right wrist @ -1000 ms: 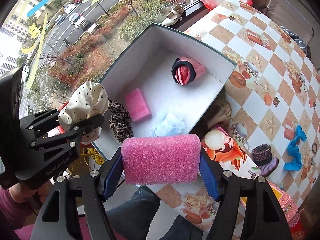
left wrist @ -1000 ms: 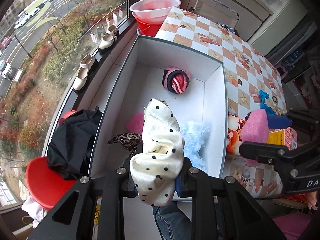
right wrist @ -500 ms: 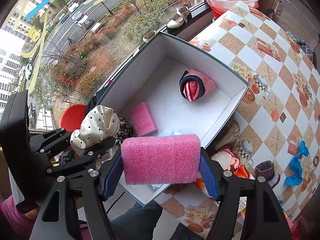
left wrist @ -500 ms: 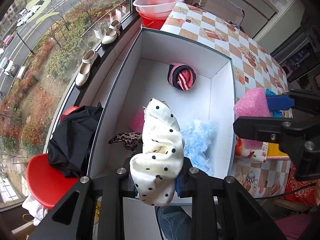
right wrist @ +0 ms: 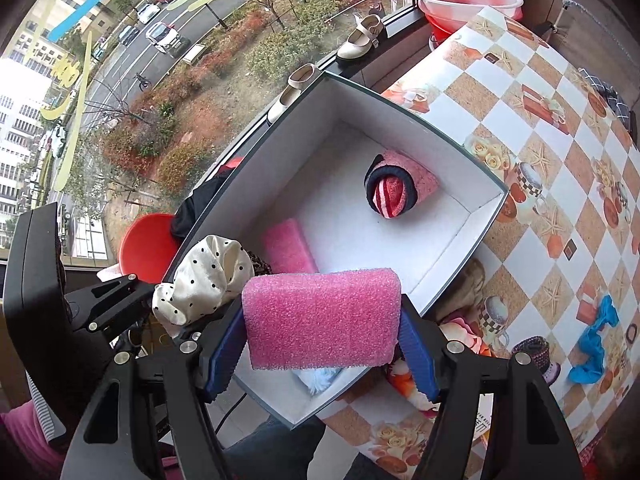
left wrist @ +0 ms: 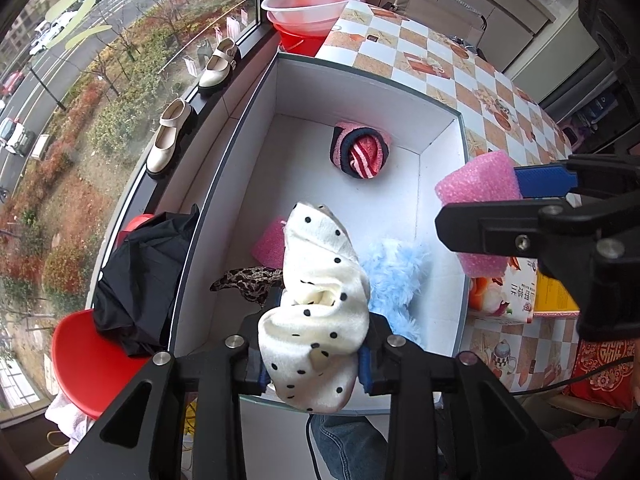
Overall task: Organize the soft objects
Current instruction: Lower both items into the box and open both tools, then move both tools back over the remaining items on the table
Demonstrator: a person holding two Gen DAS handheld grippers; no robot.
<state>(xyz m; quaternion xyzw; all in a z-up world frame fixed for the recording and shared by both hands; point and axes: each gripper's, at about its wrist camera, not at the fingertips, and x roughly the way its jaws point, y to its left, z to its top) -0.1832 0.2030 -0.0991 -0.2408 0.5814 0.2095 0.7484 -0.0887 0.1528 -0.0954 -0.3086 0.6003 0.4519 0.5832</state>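
Note:
My left gripper (left wrist: pixel 314 354) is shut on a cream polka-dot cloth (left wrist: pixel 320 312) and holds it over the near end of the white box (left wrist: pixel 440 200). My right gripper (right wrist: pixel 322 354) is shut on a pink foam block (right wrist: pixel 322 318), held above the box's near right wall; the block also shows in the left wrist view (left wrist: pixel 480 184). Inside the box lie a rolled striped sock (left wrist: pixel 362 154), a pink sponge (left wrist: pixel 268 246), a leopard-print cloth (left wrist: pixel 248 280) and a light blue fluffy piece (left wrist: pixel 394 276).
The box stands at the edge of a checkered table (right wrist: pixel 560 140) by a window. A blue cloth (right wrist: pixel 596 344) lies on the table at right. Cream shoes (left wrist: pixel 192 108) sit on the sill, basins (left wrist: pixel 312 4) beyond. A red stool with a black garment (left wrist: pixel 136 280) stands at left.
My right gripper with the pink foam block has moved left and forward, from beside the box to over its near right wall. My left gripper has kept its hold on the polka-dot cloth.

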